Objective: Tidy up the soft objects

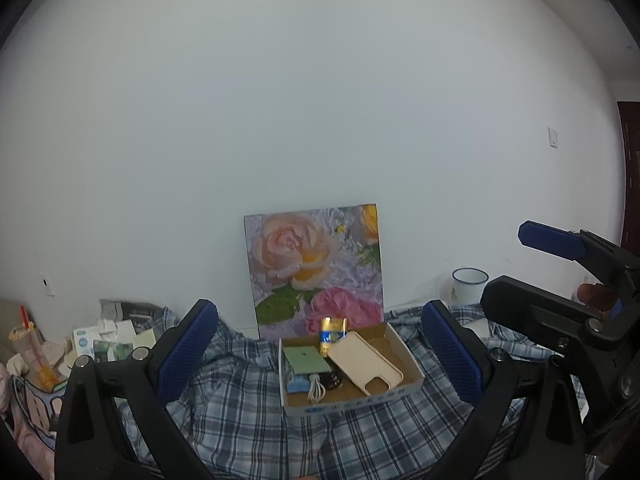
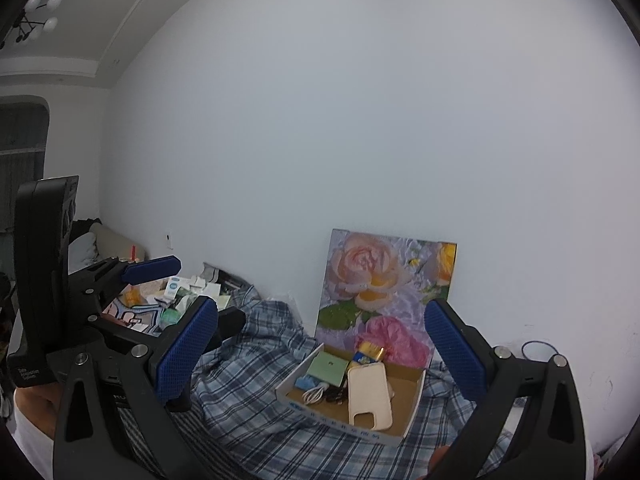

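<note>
The plaid shirt (image 1: pixel 248 408) lies crumpled under a shallow box (image 1: pixel 414 376). Both tongs are above the shirt in front of the box, gripping nothing: the left gripper (image 1: pixel 320 352) has its 2 fingers spread wide with the box seen between them, and the right gripper (image 2: pixel 320 354) is equally wide apart. In the box lie a beige case (image 1: pixel 366 362), a green card (image 1: pixel 306 360) and a white cable (image 1: pixel 316 390). Behind the box a flower picture (image 1: pixel 316 268) leans on the wall.

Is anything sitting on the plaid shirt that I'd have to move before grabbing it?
Yes. The cardboard box rests on the plaid shirt, holding a beige phone case, a green card and a white cable. Both grippers hover open above the cloth.
</note>
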The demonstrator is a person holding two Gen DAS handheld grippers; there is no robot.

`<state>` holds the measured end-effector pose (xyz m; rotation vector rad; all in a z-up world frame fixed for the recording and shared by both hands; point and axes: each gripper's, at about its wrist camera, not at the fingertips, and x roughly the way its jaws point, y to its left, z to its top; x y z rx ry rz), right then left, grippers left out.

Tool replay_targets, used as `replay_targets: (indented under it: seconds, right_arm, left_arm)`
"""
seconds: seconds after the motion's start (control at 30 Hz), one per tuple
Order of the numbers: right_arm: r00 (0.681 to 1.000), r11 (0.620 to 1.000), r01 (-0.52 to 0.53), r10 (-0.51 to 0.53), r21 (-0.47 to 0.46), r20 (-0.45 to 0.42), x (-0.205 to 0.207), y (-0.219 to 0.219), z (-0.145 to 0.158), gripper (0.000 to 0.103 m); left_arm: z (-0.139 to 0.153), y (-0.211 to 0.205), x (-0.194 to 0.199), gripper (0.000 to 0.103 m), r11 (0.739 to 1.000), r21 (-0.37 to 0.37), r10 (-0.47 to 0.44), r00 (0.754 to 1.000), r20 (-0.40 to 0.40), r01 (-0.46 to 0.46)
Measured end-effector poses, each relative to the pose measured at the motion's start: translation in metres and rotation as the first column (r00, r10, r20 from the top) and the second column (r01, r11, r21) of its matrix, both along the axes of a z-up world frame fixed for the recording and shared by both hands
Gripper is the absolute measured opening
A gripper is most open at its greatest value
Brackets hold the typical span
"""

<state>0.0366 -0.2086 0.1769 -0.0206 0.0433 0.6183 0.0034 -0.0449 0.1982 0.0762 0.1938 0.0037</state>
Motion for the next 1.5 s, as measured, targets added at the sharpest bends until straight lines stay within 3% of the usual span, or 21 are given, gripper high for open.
replay_targets:
  seconds: [0.3, 0.67, 1.2, 1.5]
  right_arm:
    - [0.999, 1.000, -0.009, 0.008, -0.014, -0.034, 0.003, 0.006, -0.039, 0.103]
    - [0.992, 0.999, -0.018, 0.012, -0.048, -0.122, 0.019, 0.016, -0.092, 0.103]
    - [0.979, 0.993, 0.034, -0.055, -0.109, -0.195, 0.045, 0.028, -0.166, 0.103]
    - [0.956, 0.997, 0.013, -0.035, -0.077, -0.291, 0.061, 0.022, -0.181, 0.103]
  left_arm:
    - [-0.036, 0.001, 0.001, 0.103, 1.000, 0.018, -0.004, 0.999, -0.044, 0.005]
    - [-0.094, 0.006, 0.012, 0.103, 1.000, -0.016, 0.005, 0.992, -0.122, -0.007]
    - [-0.172, 0.014, 0.038, 0.103, 0.998, -0.010, 0.056, 0.976, -0.211, -0.059]
    - [-0.185, 0.025, 0.046, 0.103, 0.996, -0.069, 0.041, 0.966, -0.253, -0.060]
